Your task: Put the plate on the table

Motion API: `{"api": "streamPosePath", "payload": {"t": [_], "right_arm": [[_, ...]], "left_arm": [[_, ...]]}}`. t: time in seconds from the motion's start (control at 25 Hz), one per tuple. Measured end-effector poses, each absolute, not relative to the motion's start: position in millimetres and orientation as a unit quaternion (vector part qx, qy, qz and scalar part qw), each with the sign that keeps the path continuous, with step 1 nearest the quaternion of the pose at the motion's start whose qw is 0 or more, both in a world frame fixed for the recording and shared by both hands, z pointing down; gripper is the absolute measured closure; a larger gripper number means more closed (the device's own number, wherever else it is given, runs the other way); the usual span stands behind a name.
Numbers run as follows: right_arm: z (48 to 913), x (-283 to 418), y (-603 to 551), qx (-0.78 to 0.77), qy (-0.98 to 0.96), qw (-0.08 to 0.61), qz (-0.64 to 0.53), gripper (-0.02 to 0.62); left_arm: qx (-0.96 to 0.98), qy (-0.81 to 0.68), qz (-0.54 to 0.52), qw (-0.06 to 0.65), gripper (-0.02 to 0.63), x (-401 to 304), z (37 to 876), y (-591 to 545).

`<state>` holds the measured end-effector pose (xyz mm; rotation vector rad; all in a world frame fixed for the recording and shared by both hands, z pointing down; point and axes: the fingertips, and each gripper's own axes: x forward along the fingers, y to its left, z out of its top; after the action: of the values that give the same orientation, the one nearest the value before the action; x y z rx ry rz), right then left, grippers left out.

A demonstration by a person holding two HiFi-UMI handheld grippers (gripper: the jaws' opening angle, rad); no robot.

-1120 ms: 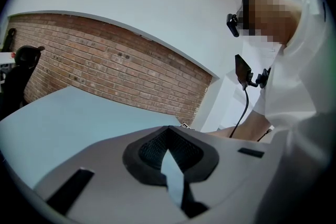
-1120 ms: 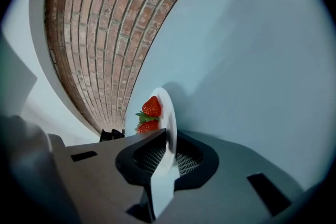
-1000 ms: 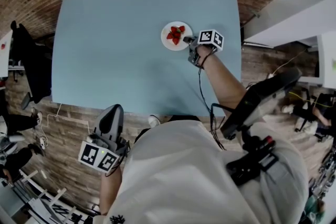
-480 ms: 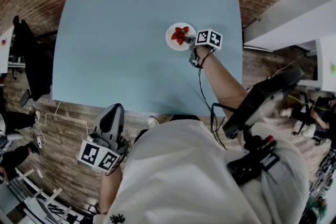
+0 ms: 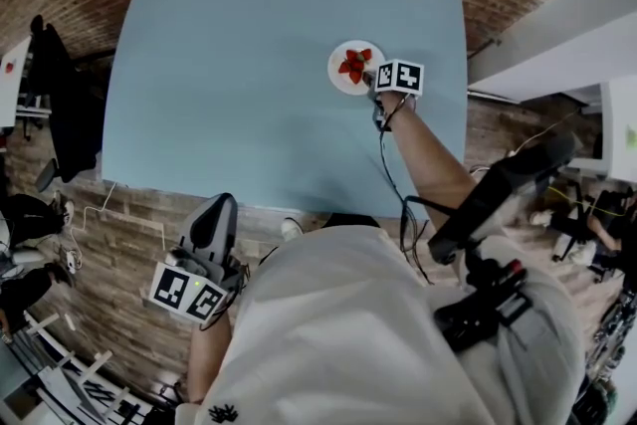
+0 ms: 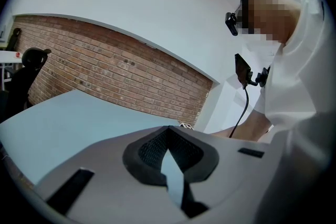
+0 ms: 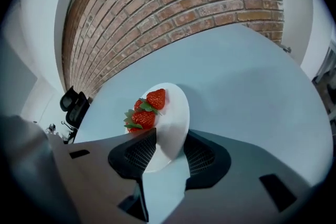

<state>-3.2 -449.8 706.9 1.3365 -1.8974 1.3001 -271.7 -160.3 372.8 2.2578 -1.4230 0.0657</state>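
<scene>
The white plate [image 7: 170, 113] lies flat on the light blue worktop [image 7: 247, 76], and its near rim reaches in between the jaws of the right gripper [image 7: 170, 136]. These jaws stand apart and released: one pad is beside the rim and the other is off it, with a bare strip of worktop between. Three red strawberries [image 7: 148, 108] with green leaves lie on the plate, just beyond the jaws' tips. Past the plate the worktop runs to a brick wall [image 7: 173, 8]. In the head view the left gripper [image 5: 212, 214] hangs off the near edge of the worktop, well apart from the plate [image 5: 343, 80]. Its jaws are clenched together, with nothing between them.
</scene>
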Motion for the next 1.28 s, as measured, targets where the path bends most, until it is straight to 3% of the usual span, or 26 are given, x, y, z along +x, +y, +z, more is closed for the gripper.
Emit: {"api": "streamPosePath", "payload": {"t": [0.24,0.68,1.28], "right_arm": [[708,9,-453,0.518,-0.685,0.289,0.422,0.41],[697,31,-456,0.561,-0.688,0.316,0.335,0.396],[686,44,-433,0.582,-0.685,0.293,0.326,0.397]], "left_arm": [[0.82,-0.521,0.021,0.234,0.604,-279,374,-155],[0.82,-0.521,0.02,0.236,0.604,-287,375,-145],[0.832,-0.503,0.017,0.233,0.604,-296,375,-131]]}}
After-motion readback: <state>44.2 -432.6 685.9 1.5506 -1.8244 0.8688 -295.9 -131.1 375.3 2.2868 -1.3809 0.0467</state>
